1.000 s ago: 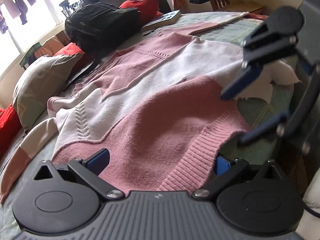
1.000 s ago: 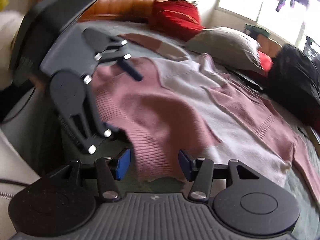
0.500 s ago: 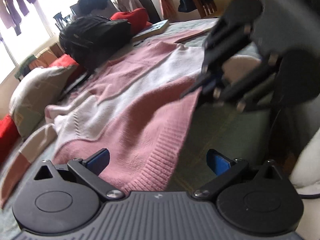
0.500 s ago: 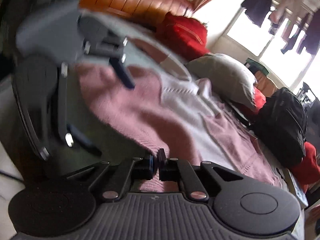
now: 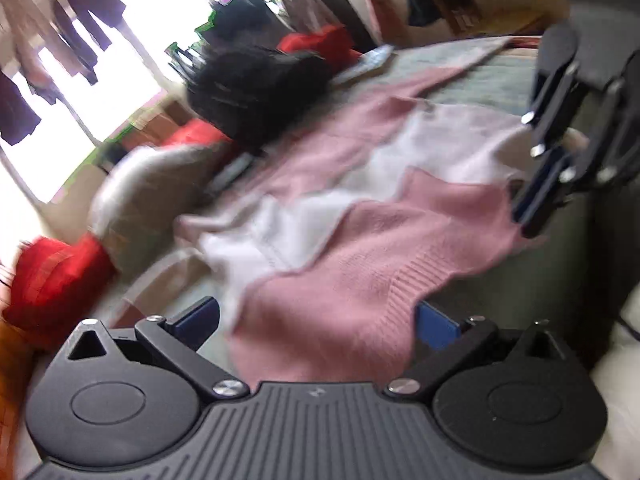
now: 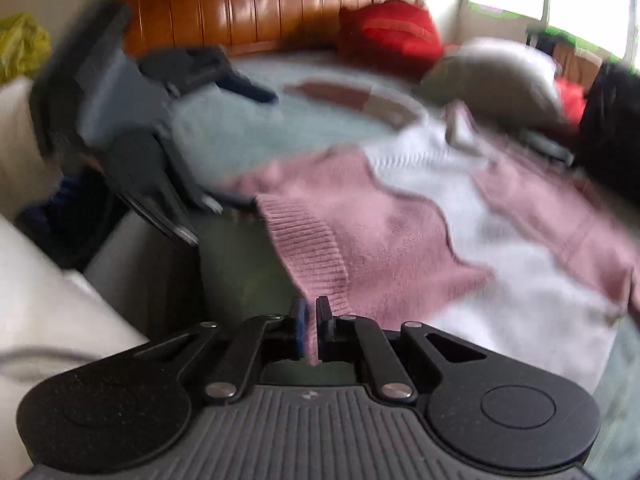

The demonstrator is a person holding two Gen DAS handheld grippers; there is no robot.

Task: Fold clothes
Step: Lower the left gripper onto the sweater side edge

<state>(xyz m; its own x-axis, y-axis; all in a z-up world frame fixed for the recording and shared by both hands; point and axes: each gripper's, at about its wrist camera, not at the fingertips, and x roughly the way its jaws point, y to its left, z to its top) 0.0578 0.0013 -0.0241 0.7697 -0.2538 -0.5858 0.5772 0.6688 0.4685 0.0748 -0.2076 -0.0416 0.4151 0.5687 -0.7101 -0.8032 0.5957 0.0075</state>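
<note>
Sweater [image 5: 360, 280] hem corner sits between wide-open left gripper [image 5: 316, 320] fingers, frame bottom; right gripper [image 6: 311, 330] pinches other corner.

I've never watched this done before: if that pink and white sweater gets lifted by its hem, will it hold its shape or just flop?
Probably flop: the sweater is soft knit, and its ribbed hem already sags and curves where the right gripper pinches it. It looks light, since one corner pinch raises the edge. It likely won't slip, as fuzzy knit grips well between the fingers.
</note>
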